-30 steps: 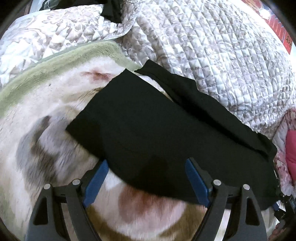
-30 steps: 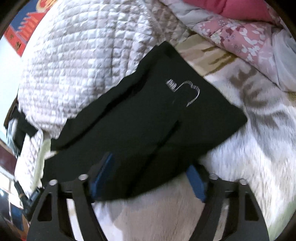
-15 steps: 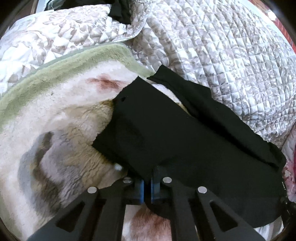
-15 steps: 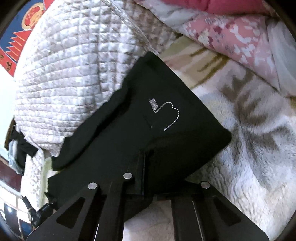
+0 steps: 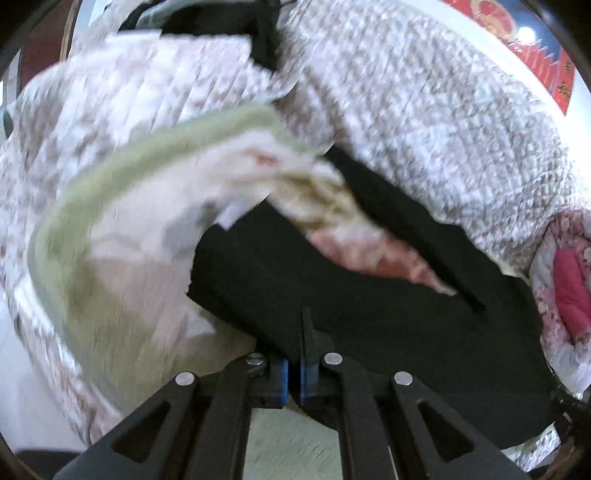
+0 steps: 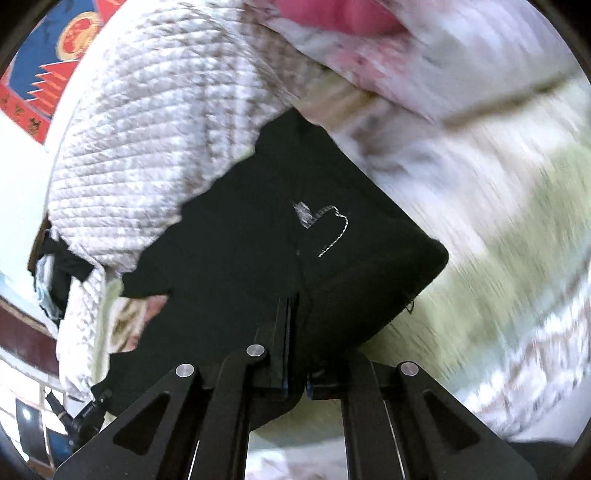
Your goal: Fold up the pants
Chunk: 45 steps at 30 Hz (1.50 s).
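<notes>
The black pants (image 5: 388, 317) are lifted off the fluffy blanket (image 5: 122, 266) and hang stretched between my two grippers. My left gripper (image 5: 294, 376) is shut on the near edge of the pants at one corner. My right gripper (image 6: 295, 373) is shut on the near edge at the other end of the pants (image 6: 258, 266), where a white stitched outline (image 6: 332, 229) shows on the cloth. The far part of the pants still rests against the quilted bedspread (image 5: 424, 122). The picture is blurred by motion.
The quilted bedspread (image 6: 147, 147) bulges behind the pants. A pink floral quilt (image 5: 565, 280) lies at the right of the left view and also shows at the top of the right wrist view (image 6: 351, 22). A red and blue wall hanging (image 6: 55, 55) is behind the bed.
Both grippers went from open around the pants' edge to shut on it, then lifted the edge up off the blanket. The views have tilted upward and blurred.
</notes>
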Tool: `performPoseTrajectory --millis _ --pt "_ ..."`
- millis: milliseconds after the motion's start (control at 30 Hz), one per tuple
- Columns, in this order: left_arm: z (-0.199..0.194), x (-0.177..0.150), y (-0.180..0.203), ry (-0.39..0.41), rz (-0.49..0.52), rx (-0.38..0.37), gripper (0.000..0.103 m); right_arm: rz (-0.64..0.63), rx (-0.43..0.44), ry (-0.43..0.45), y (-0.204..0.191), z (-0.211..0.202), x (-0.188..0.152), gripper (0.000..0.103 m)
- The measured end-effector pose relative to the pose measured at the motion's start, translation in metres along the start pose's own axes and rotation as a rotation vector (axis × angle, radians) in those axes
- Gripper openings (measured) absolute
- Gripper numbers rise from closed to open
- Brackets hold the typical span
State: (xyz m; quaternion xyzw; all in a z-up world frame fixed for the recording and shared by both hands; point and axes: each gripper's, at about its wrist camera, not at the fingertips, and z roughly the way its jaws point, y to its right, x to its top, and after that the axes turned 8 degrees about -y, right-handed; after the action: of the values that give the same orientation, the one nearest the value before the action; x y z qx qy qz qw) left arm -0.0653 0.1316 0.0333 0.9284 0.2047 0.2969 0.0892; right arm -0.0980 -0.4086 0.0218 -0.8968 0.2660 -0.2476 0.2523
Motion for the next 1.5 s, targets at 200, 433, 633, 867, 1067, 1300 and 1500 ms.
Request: performPoseTrajectory --millis 200,433,633,867,1067,1300,1500 --pt "0.002 -0.010 -0.007 -0.049 -0.032 0.012 0.009 0.040 0.016 -0.014 0.015 0.002 -0.008 0.006" --pt "-0.037 -0.010 -0.024 0.084 -0.087 0.101 0.011 0.030 -0.062 0.079 0.020 -0.039 -0.024 0.033" --pt "-0.041 0.013 -0.019 0.127 -0.035 0.101 0.020 -0.084 -0.208 0.263 -0.005 -0.068 -0.021 0.035" --pt "0.000 0.020 0.068 0.008 0.283 -0.085 0.029 -0.377 -0.161 0.114 -0.069 -0.005 0.002 0.035" --pt "0.059 0.016 0.076 -0.127 0.292 0.032 0.029 -0.334 -0.259 0.033 -0.044 0.047 0.024 0.024" --pt "0.048 0.020 0.065 -0.098 0.231 0.068 0.029 -0.402 -0.268 0.105 -0.063 0.033 0.021 0.023" --pt "0.037 0.025 0.113 -0.089 0.350 -0.017 0.036 -0.514 -0.234 0.056 -0.106 0.055 0.031 0.037"
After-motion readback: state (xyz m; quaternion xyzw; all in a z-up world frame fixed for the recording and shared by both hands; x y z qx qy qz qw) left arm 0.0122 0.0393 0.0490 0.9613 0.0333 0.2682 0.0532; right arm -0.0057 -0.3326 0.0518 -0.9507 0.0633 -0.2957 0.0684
